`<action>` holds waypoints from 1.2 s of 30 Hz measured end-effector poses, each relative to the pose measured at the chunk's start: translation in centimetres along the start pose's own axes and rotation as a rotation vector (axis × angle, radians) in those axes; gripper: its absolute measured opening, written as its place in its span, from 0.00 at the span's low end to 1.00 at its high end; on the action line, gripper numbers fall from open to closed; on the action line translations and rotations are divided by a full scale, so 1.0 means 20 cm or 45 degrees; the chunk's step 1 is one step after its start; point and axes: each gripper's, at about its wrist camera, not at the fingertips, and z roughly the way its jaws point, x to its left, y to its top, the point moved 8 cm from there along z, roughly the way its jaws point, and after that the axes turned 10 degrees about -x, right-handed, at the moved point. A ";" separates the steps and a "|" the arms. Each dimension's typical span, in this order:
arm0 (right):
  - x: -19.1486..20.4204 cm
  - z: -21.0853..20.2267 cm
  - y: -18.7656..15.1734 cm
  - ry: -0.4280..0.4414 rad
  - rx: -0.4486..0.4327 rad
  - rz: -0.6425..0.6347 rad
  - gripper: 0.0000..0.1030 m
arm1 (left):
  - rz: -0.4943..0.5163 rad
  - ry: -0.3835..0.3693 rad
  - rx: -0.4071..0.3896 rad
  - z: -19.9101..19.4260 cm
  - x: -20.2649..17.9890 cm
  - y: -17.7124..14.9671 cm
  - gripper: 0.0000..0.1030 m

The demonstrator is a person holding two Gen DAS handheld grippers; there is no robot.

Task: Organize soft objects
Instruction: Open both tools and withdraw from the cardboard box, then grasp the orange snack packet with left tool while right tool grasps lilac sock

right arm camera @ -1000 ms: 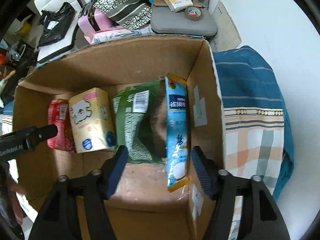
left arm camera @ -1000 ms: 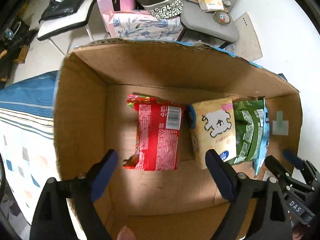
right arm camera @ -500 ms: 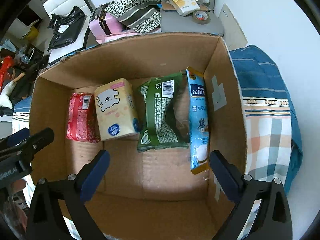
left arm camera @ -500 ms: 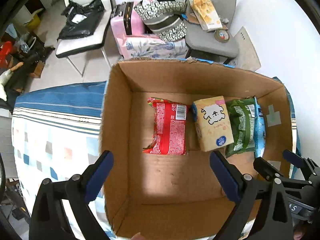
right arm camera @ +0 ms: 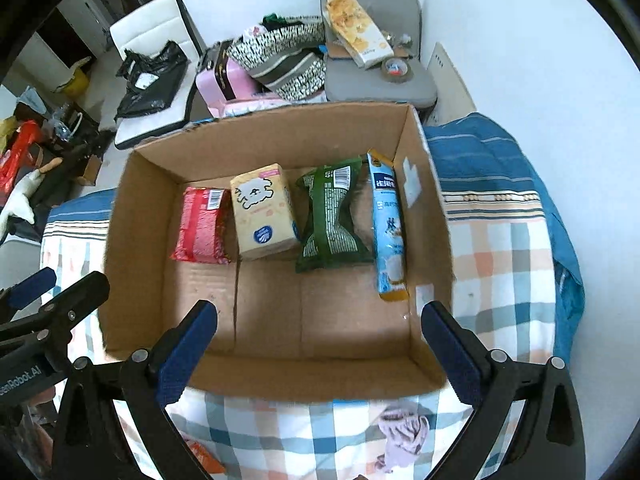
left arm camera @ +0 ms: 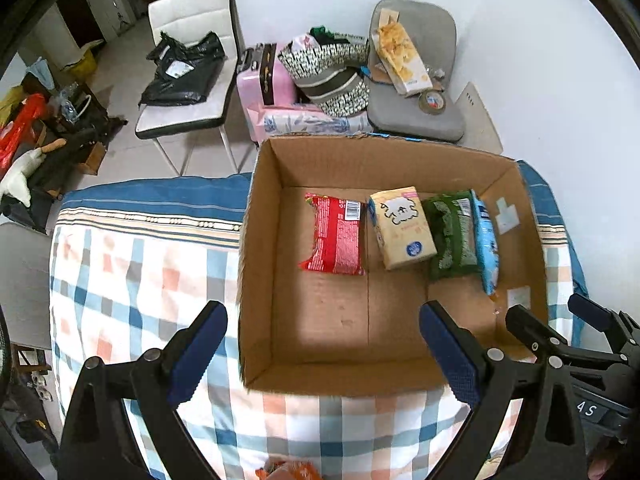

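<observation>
An open cardboard box (left arm camera: 260,280) (right arm camera: 132,240) stands on a checked bed cover. Along its far wall lie a red snack packet (left arm camera: 336,236) (right arm camera: 200,226), a cream tissue pack (left arm camera: 402,226) (right arm camera: 264,212), a green packet (left arm camera: 452,236) (right arm camera: 330,222) and a blue packet (left arm camera: 486,248) (right arm camera: 388,232). My left gripper (left arm camera: 320,356) is open and empty above the box's near edge. My right gripper (right arm camera: 320,354) is open and empty, also above the near edge. A mauve soft item (right arm camera: 402,432) and an orange packet (right arm camera: 204,456) (left arm camera: 288,472) lie on the cover below the box.
The checked cover (left arm camera: 140,280) (right arm camera: 500,248) spreads left and right of the box. Behind the box are a grey chair (left arm camera: 416,116) with a carton and tape, a pink case (left arm camera: 264,80), a patterned bag (left arm camera: 332,76) and a white chair (left arm camera: 188,92).
Both grippers have pulled up and back out of the box, so the whole box and the cover around it show. The packets lie as before.
</observation>
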 end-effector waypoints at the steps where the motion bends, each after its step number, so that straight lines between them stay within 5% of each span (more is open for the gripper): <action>1: 0.00 -0.03 -0.01 0.002 -0.012 -0.001 1.00 | -0.001 0.000 -0.019 -0.05 -0.01 -0.02 0.95; 16: -0.10 -0.64 -0.33 0.034 -0.250 0.044 1.00 | -0.027 0.015 -0.258 -0.59 -0.04 -0.31 0.95; 21: -0.34 -0.52 -0.59 0.014 -0.131 0.198 1.00 | -0.133 0.019 -0.104 -0.48 0.02 -0.58 0.95; 28: -0.69 -0.06 -1.08 -0.081 0.166 0.409 1.00 | -0.229 0.101 0.182 -0.13 0.13 -1.05 0.96; 31: -0.73 0.13 -1.23 -0.049 0.276 0.506 1.00 | -0.299 0.115 0.281 -0.02 0.19 -1.21 0.95; 36: -0.73 0.36 -1.33 -0.051 0.296 0.502 1.00 | -0.371 0.176 0.361 0.06 0.33 -1.38 0.95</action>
